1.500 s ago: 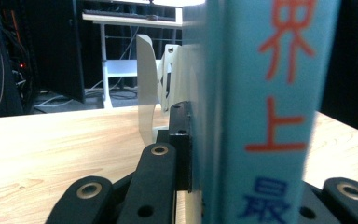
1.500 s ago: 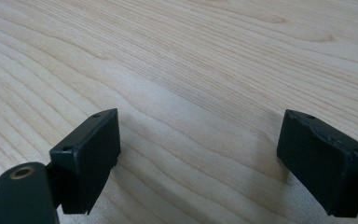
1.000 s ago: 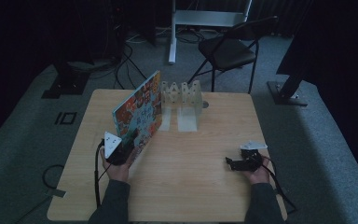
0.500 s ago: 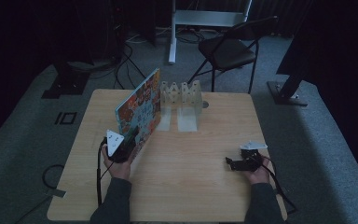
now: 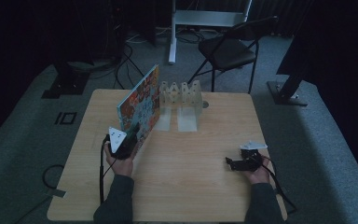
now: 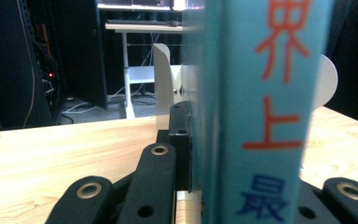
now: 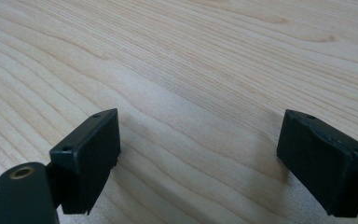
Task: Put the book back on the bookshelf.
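My left gripper [image 5: 129,136] is closed on the colourful book [image 5: 140,106], which stands tilted on its edge on the tabletop [image 5: 196,186], just beside the white rack [image 5: 182,93]. My right gripper [image 5: 235,164] rests on the tabletop, well apart, its jaws wide open and holding nothing.

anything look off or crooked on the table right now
Only the book: it is not lying flat or standing straight but tilted on edge, clamped at its near corner by the left gripper, just left of the white rack. The right gripper rests open on the bare table.
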Demonstrator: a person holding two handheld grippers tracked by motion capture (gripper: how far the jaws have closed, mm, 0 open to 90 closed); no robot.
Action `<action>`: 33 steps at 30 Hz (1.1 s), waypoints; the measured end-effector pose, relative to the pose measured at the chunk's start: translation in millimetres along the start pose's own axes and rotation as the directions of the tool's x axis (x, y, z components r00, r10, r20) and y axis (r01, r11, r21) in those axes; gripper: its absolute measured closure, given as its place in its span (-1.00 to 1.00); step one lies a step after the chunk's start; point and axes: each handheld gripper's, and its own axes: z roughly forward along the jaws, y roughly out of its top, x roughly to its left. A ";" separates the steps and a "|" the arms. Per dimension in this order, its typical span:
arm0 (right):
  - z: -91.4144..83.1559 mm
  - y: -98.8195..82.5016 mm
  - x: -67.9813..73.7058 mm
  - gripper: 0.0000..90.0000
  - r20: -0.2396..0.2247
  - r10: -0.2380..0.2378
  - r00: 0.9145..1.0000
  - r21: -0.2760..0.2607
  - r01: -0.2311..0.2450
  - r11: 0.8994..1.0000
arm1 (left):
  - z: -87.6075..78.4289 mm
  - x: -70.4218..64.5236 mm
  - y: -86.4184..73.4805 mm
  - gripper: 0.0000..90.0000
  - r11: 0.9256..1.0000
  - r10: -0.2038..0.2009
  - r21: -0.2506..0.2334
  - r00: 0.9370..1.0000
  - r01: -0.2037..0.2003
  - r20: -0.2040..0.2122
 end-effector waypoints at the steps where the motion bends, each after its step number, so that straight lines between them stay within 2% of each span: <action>1: 0.0 0.0 0.0 -0.71 0.000 0.000 1.000 0.000 0.000 1.000 | 0.7 0.0 0.1 0.80 1.000 0.000 0.000 1.000 0.000 -0.003; 33: 0.1 0.1 0.0 -0.71 -0.002 0.000 1.000 0.000 0.000 1.000 | 24.4 -1.0 -0.9 0.80 1.000 -0.014 -0.003 0.999 0.014 -0.053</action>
